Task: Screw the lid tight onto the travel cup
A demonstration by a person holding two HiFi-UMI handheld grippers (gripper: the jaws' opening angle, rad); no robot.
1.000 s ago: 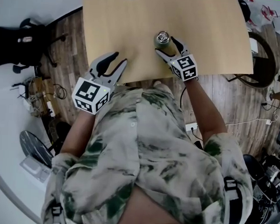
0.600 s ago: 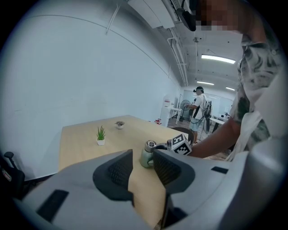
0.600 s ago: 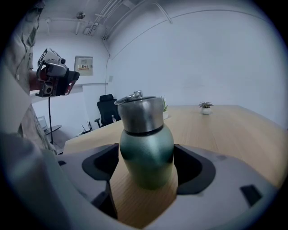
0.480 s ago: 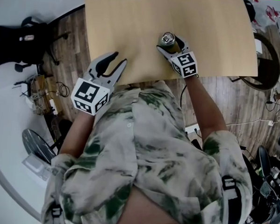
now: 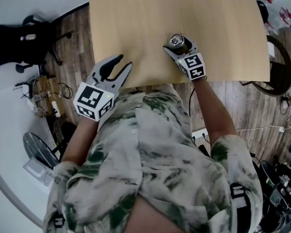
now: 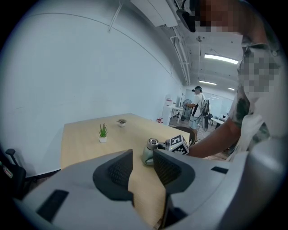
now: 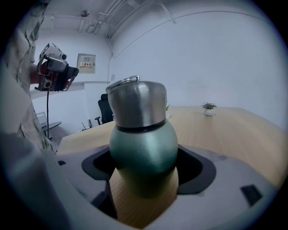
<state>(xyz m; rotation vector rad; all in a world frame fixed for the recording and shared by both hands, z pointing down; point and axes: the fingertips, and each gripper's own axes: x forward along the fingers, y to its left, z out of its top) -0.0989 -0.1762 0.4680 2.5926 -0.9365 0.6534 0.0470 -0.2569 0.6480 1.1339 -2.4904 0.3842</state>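
The travel cup (image 5: 176,40) has a green body and a steel lid on top. It stands upright on the light wooden table (image 5: 155,16), near the front edge. My right gripper (image 5: 178,46) reaches in from the near side, its jaws closed on the green body (image 7: 144,152) below the lid (image 7: 135,103). My left gripper (image 5: 124,61) hovers at the table's near left corner, open, with nothing between its pads (image 6: 118,170). Seen from the left gripper, the cup (image 6: 149,152) stands beyond its jaws, with the right gripper's marker cube (image 6: 179,144) beside it.
A small potted plant (image 6: 103,133) and a second little pot (image 6: 121,122) stand far back on the table. A black office chair (image 5: 28,39) is left of the table, and a dark round chair (image 5: 277,62) is to the right. Cables lie on the wood floor.
The right gripper and the cup have shifted slightly to the right on the table. The left gripper has stayed where it was, still open.
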